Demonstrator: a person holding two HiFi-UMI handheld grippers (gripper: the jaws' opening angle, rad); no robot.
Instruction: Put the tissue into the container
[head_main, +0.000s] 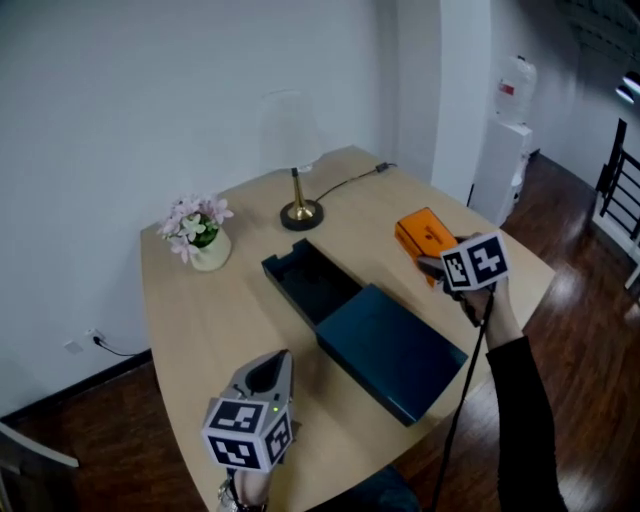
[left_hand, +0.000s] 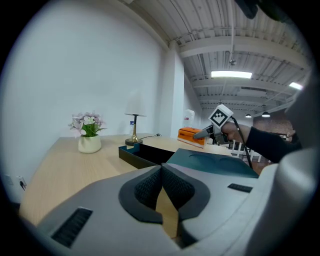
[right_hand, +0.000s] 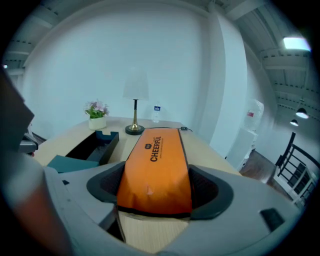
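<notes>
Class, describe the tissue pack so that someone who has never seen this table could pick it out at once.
Find the pale wooden table and the open dark container in its middle. Right of that container, held in the right gripper, is the tissue pack. It is the only bright orange thing there: a flat, soft packet with dark print.
</notes>
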